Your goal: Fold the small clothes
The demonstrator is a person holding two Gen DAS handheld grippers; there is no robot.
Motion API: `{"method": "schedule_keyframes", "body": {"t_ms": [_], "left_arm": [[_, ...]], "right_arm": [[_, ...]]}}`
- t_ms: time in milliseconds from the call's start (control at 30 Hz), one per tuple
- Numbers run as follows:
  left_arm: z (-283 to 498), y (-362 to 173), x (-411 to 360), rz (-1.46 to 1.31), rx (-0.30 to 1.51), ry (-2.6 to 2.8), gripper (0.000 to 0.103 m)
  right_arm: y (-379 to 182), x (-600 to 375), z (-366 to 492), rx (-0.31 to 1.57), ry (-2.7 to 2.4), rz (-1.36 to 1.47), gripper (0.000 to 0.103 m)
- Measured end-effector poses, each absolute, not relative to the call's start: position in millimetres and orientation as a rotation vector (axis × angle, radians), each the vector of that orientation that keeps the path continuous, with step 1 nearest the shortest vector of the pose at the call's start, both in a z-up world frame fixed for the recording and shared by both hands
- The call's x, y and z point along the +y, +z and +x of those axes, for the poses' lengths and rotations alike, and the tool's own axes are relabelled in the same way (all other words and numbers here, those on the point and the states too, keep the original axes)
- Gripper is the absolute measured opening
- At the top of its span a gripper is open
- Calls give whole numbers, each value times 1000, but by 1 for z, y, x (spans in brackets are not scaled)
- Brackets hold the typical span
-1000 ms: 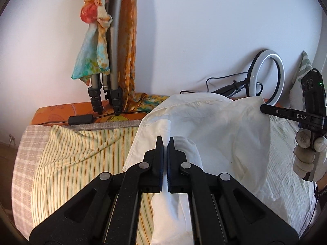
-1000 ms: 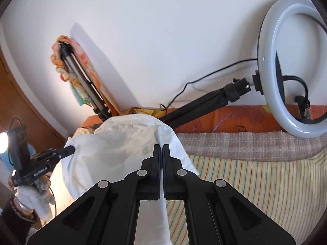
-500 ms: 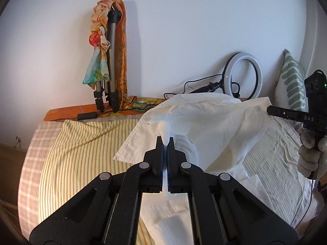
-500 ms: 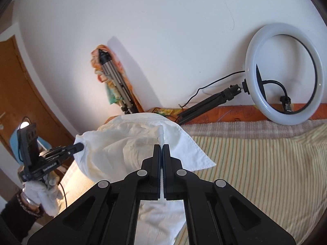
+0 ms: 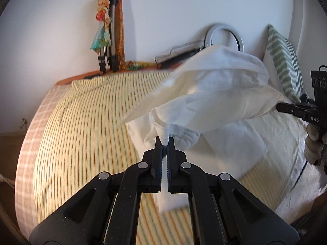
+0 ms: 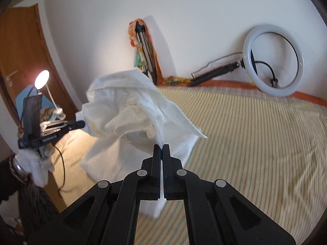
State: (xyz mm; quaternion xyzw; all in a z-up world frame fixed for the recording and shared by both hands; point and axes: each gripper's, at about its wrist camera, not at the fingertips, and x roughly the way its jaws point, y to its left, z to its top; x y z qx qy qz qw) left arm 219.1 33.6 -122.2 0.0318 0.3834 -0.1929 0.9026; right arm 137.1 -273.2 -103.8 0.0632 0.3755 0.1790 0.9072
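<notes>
A white garment (image 5: 214,85) hangs in the air over the striped bed, bunched and billowing between my two grippers. In the left wrist view my left gripper (image 5: 165,140) is shut on a twisted corner of it, and my right gripper (image 5: 280,106) pinches the cloth's far right end, held by a gloved hand (image 5: 312,145). The right wrist view shows the right gripper (image 6: 161,149) shut on another corner of the garment (image 6: 126,110). There the left gripper (image 6: 81,123) holds the cloth's left end. The lower part of the garment trails toward the bed.
The yellow striped bedspread (image 6: 255,143) spreads out to the right. Against the far wall lean a ring light (image 6: 273,61) and a tripod draped with a colourful scarf (image 5: 108,32). A green striped pillow (image 5: 284,59) sits at the right. A lit lamp (image 6: 41,79) and a wooden door (image 6: 22,47) stand at the left.
Both grippers have drawn back from the wall with the garment still gripped. The wall objects look farther off, more bedspread shows, and the cloth now billows in the air between the grippers.
</notes>
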Motion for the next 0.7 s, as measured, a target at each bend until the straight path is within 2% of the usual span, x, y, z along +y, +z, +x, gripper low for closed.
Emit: {"method": "schedule_keyframes", "body": {"t_ms": [167, 300, 367, 433, 467, 500, 667, 700], "left_arm": [[179, -129, 54, 62, 829, -402, 0], [173, -126, 80, -66, 848, -390, 0], [179, -127, 93, -170, 863, -384, 0], [191, -131, 100, -277, 896, -394, 7], [198, -135, 103, -338, 917, -404, 26], [203, -139, 105, -408, 928, -416, 38], [223, -166, 97, -503, 1002, -442, 38], [226, -172, 96, -527, 1025, -457, 35]], "right_arm": [[-125, -275, 103, 850, 374, 92, 5], [-132, -296, 87, 870, 380, 210, 7], [-133, -309, 89, 877, 363, 292, 11], [-137, -323, 97, 887, 327, 396, 35], [-139, -331, 101, 892, 318, 464, 37], [-144, -337, 106, 900, 326, 538, 37], [-174, -340, 131, 987, 311, 716, 37], [-181, -336, 134, 1005, 317, 740, 37]]}}
